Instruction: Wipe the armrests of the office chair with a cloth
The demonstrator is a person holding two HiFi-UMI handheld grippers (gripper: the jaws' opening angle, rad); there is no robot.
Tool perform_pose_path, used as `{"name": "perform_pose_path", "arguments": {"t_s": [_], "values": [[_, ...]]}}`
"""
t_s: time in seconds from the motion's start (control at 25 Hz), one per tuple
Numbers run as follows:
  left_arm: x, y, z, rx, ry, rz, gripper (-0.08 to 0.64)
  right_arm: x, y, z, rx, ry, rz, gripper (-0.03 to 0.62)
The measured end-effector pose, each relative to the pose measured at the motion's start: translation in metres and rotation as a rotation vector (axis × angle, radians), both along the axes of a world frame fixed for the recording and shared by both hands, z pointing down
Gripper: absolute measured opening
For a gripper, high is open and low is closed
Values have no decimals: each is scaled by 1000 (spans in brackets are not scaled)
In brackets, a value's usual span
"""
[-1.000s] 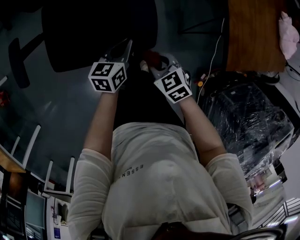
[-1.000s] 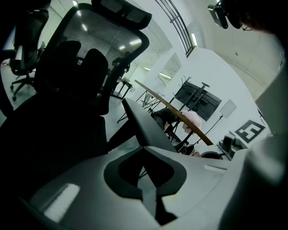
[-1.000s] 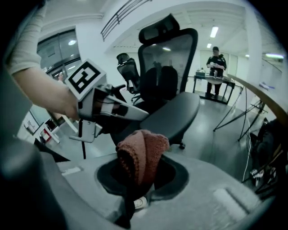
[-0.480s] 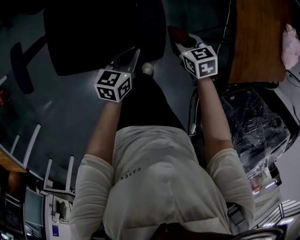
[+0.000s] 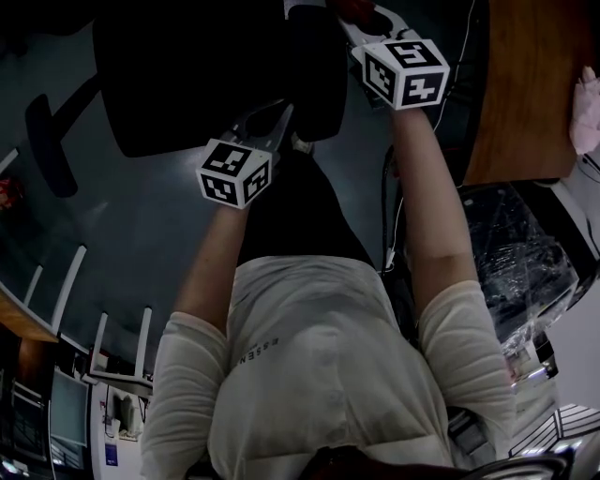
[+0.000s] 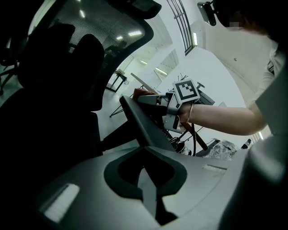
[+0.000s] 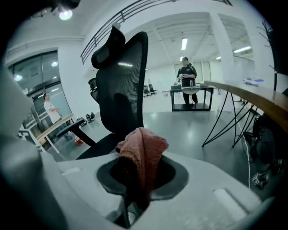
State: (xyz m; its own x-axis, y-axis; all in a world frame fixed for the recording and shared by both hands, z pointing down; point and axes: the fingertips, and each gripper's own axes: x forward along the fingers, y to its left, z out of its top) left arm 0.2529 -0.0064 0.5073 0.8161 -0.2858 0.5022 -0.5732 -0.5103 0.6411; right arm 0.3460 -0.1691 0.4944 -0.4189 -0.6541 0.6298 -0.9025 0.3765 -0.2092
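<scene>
A black office chair [image 5: 187,66] with a mesh back [image 7: 123,85] stands in front of me. My right gripper [image 5: 354,13] is shut on a pink-red cloth [image 7: 141,155] and is held out beside the chair's near armrest [image 5: 317,75]. In the left gripper view that armrest [image 6: 144,123] is a dark slanted bar, with the cloth [image 6: 142,92] just behind its top. My left gripper [image 5: 279,112] hovers lower, near the seat's edge, with its jaws together and nothing in them. The chair's far armrest [image 5: 52,141] sticks out at the left.
A wooden desk [image 5: 525,75] stands to the right, with a pink bundle [image 5: 589,98] on it. A plastic-wrapped object [image 5: 511,248] and cables [image 5: 389,202] lie below it. Far off, a person [image 7: 186,74] stands at a table.
My right gripper has carried the cloth up and away from my body, out to the right side of the chair beside the armrest. The left gripper has hardly shifted.
</scene>
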Motion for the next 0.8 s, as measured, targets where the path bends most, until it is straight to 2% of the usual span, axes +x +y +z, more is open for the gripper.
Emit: {"name": "perform_pose_path", "arguments": {"t_s": [0.2,0.4,0.64,0.8], "values": [[0,1,-1,10,-10,-5,6,4,18,-1,-43,-133,65,61],[-3,-1,-2,29,-31,-64,5,10,50,2,-71,-187,97,61],[-3,7,-6,11,-23,-108,5,7,96,-1,-74,-122,52,61],[-6,17,-8,25,-28,-121,5,1,131,1,-93,-109,32,61]]}}
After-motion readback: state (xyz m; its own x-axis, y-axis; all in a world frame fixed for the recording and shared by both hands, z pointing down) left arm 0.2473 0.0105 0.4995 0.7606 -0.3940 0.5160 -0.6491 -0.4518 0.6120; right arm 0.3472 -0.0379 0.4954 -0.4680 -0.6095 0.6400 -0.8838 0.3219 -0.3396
